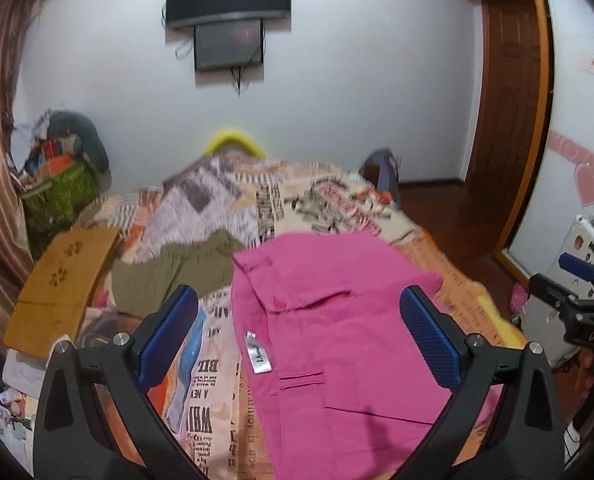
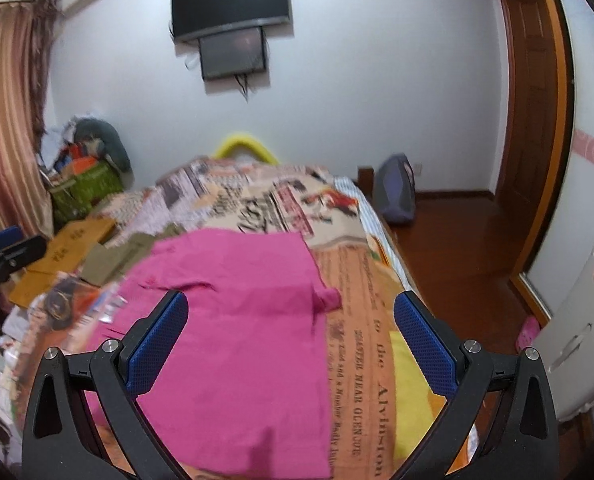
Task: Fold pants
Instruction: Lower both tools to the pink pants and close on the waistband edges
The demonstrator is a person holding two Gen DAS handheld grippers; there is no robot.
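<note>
Pants [image 1: 337,320], pink, lie on the bed [image 2: 361,288] in a compact rectangle, so folding looks mostly done; perhaps 1 more fold remains. Left gripper [image 1: 299,336] and right gripper [image 2: 291,340] hover above, jaws apart, empty. Olive garment [image 1: 169,272] and cardboard [image 1: 61,288] crowd the left side.

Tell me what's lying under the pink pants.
The pink pants lie on a newspaper-print bedspread, and a yellow patch shows beside their right edge. Whatever is directly beneath the fabric is covered.
</note>
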